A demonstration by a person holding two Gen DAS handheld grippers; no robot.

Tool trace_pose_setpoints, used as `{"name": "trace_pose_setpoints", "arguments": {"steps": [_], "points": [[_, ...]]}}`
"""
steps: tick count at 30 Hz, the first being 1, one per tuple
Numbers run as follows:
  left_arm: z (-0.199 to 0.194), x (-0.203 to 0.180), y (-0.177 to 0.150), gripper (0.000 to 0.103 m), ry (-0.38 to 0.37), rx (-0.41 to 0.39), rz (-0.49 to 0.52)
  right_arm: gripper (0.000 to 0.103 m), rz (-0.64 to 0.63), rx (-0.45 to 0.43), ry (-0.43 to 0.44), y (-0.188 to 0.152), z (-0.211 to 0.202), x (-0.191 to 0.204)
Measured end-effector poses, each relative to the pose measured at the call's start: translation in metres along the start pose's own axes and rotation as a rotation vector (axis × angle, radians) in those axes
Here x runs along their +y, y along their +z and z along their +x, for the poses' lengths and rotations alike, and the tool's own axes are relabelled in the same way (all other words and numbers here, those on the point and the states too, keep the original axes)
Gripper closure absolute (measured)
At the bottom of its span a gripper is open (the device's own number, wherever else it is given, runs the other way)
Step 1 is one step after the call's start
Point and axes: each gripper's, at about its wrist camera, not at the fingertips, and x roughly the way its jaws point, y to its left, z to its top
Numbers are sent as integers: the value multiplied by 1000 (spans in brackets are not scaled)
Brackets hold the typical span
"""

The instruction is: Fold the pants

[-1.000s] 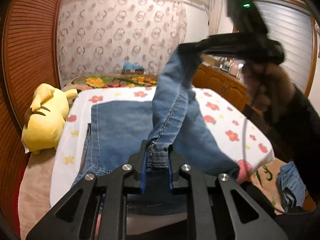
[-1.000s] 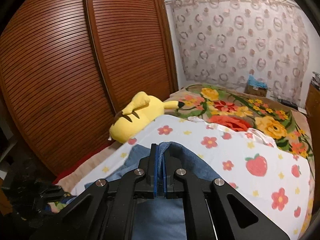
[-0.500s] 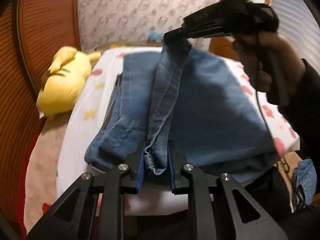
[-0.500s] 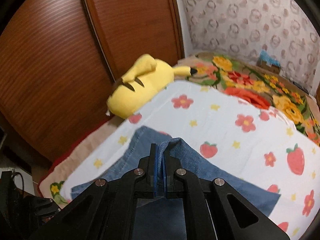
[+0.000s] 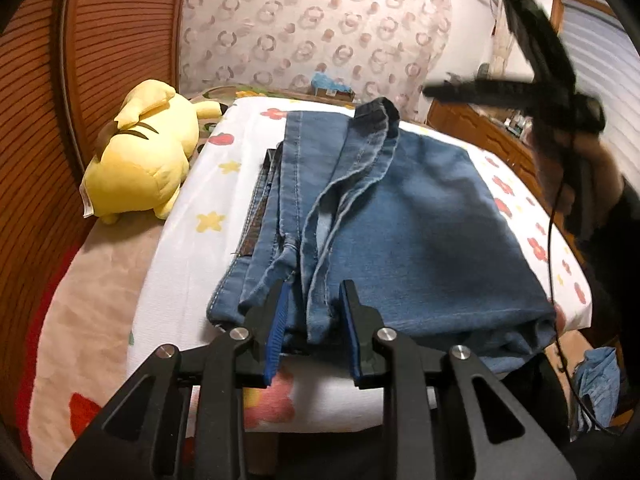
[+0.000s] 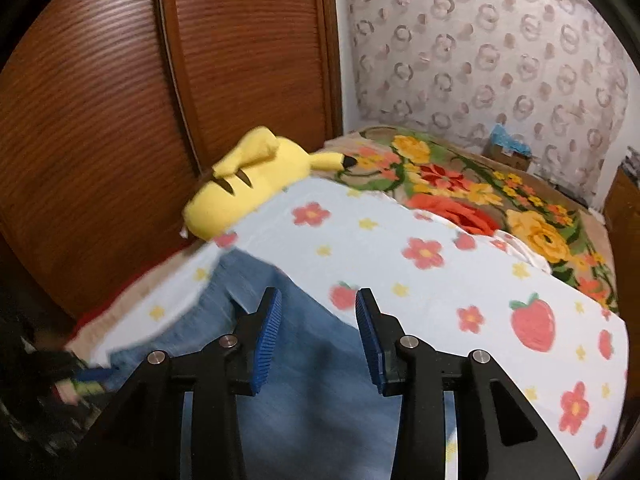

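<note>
Left wrist view: yellow plush toy [image 5: 138,152] at far left on the bed; folded jeans [image 5: 408,232] flat on floral sheet [image 5: 192,216]; left gripper [image 5: 314,308] opening, hem folds loose between its pads; right gripper [image 5: 472,90] blurred above. Right wrist view: right gripper [image 6: 318,316] opening, nothing pinched, denim beneath.

Motion blurs the right gripper [image 5: 516,92] (and the hand [image 5: 576,176] gripping it).

Slatted wooden wardrobe [image 6: 120,120], ring-patterned curtain [image 6: 500,60], floral bed [image 6: 480,200]
</note>
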Motion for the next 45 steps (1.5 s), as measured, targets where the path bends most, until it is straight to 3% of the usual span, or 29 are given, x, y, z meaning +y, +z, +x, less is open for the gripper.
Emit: {"name": "trace_pose_setpoints", "arguments": {"steps": [7, 16, 18, 22, 26, 37, 45], "points": [[-4, 1, 2, 76, 2, -4, -5, 63, -24, 82, 7, -11, 34, 12], [-18, 6, 10, 72, 50, -49, 13, 63, -80, 67, 56, 0, 32, 46], [-21, 3, 12, 58, 50, -68, 25, 63, -75, 57, 54, -3, 24, 38], [-24, -5, 16, 52, 38, -95, 58, 59, -45, 21, 40, -15, -6, 21], [-21, -18, 22, 35, 20, -101, 80, 53, -8, 6, 29, -37, -39, 5], [16, -69, 24, 35, -37, -46, 142, 52, 63, 81, -35, -115, -93, -21], [41, -88, 13, 35, -20, 18, 195, 50, 147, 118, -3, -139, -79, -26]]}}
